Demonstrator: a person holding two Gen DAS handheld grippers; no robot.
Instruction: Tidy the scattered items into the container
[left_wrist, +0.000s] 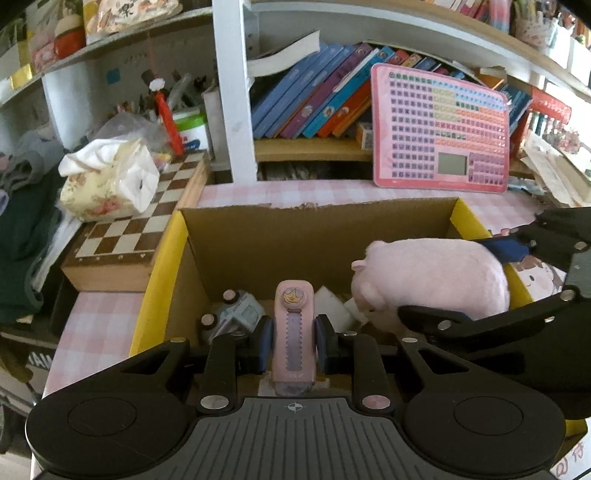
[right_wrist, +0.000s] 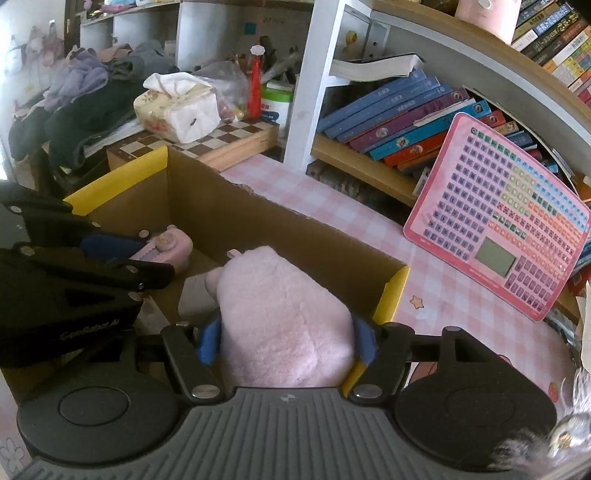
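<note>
My left gripper (left_wrist: 293, 341) is shut on a pink stapler-like case (left_wrist: 293, 325) and holds it over the near edge of the open cardboard box (left_wrist: 317, 221). My right gripper (right_wrist: 288, 338) is shut on a pink plush pig (right_wrist: 284, 317) and holds it inside the box's right end; the pig also shows in the left wrist view (left_wrist: 432, 280). A small grey toy car (left_wrist: 232, 314) and a white block (left_wrist: 330, 302) lie on the box floor. In the right wrist view the left gripper (right_wrist: 122, 245) holds the pink case (right_wrist: 173, 245) at the box's left end.
The box (right_wrist: 280, 221) with yellow flaps stands on a pink checked tablecloth (right_wrist: 424, 280). A chessboard box (left_wrist: 136, 229) with a tissue pack (left_wrist: 107, 181) lies to the left. A pink keyboard toy (left_wrist: 441, 127) leans on the bookshelf behind. Clothes are piled at the far left.
</note>
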